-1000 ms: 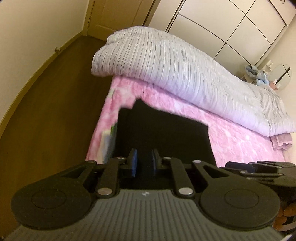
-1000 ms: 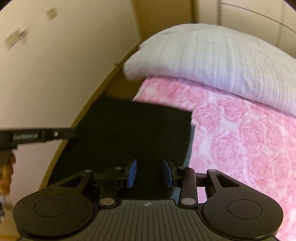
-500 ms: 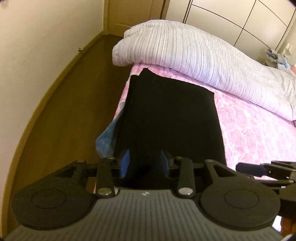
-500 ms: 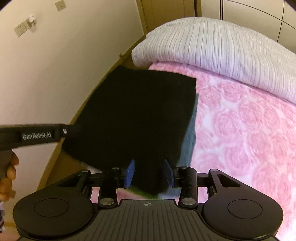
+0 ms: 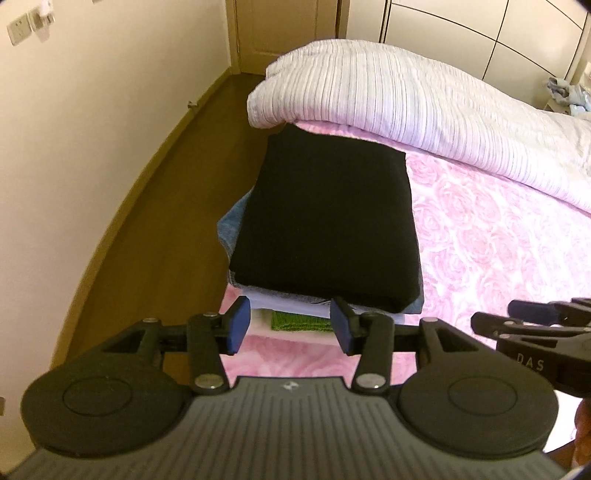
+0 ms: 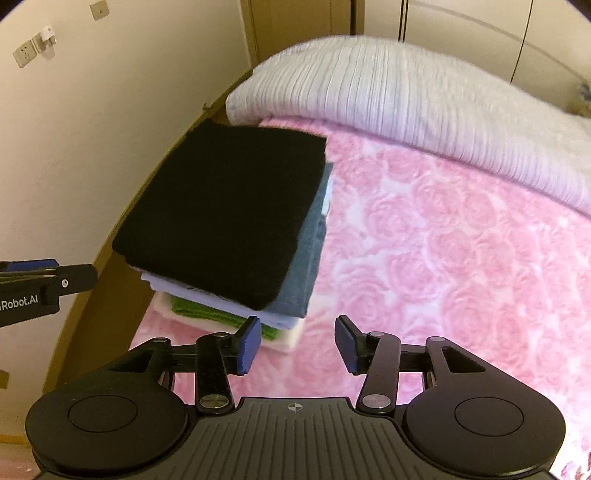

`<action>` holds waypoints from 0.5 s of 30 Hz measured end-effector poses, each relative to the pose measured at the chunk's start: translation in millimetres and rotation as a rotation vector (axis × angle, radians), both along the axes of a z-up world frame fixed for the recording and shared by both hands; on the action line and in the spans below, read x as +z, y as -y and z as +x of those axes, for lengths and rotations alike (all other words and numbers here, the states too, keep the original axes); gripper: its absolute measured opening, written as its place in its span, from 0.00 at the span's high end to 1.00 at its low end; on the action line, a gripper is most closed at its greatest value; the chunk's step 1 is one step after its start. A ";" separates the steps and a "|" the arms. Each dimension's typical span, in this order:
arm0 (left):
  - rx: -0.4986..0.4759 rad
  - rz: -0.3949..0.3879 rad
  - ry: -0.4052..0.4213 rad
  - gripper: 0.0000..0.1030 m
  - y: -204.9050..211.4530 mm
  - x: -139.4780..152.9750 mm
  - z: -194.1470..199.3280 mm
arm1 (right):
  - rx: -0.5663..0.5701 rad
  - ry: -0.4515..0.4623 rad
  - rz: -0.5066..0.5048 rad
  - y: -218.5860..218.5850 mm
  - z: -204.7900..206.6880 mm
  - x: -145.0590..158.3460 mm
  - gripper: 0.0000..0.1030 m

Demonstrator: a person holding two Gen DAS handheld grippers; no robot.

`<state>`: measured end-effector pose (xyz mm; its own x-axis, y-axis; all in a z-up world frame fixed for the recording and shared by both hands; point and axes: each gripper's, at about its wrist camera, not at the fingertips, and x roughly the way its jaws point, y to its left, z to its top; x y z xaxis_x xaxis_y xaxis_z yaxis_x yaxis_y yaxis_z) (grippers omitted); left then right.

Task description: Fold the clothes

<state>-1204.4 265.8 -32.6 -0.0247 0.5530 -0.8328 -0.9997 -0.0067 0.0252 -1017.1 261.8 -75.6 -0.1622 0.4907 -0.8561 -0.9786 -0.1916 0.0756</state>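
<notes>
Both pairs of blue-padded fingers stand apart and are still spreading, with nothing between them: the left gripper [image 5: 290, 329] hangs just short of the near edge of the stack of folded clothes [image 5: 295, 306], and the right gripper [image 6: 297, 345] hangs off the stack's near right corner, its left pad [image 6: 248, 345] in front of the lowest layers. Neither touches cloth. The stack sits at the left edge of the pink rose-patterned bedspread [image 6: 424, 251], and everything else can be placed from it. On top lies the black folded garment [image 5: 328, 218] — squared off, flat, its fold facing the grippers. Under it a blue-grey piece [image 6: 308, 266] sticks out on the right side, then a pale lavender-white layer [image 6: 207, 295], then a green one [image 6: 207, 314] and a cream one [image 6: 284, 338] at the bottom. Beyond the far end of the stack, a bulky striped white duvet [image 5: 406, 92] lies rolled across the bed, its end just overhanging the black garment's far corner. Left of the stack the bed drops to a brown wooden floor [image 5: 155, 206] — beyond that is a cream wall [image 5: 92, 103]. Behind the duvet stand pale wardrobe doors [image 5: 443, 33]. No container shows in either view; the clothes rest straight on the bedspread.
</notes>
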 end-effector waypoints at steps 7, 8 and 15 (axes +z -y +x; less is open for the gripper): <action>0.055 0.119 0.008 0.43 25.6 19.8 6.7 | 0.012 0.003 0.109 22.7 -3.7 23.8 0.48; 0.056 0.118 0.018 0.46 27.7 20.7 5.8 | 0.005 0.004 0.112 25.8 -3.7 26.2 0.47; 0.034 0.081 0.000 0.52 39.7 18.5 10.2 | -0.017 -0.021 0.049 32.7 5.0 19.1 0.46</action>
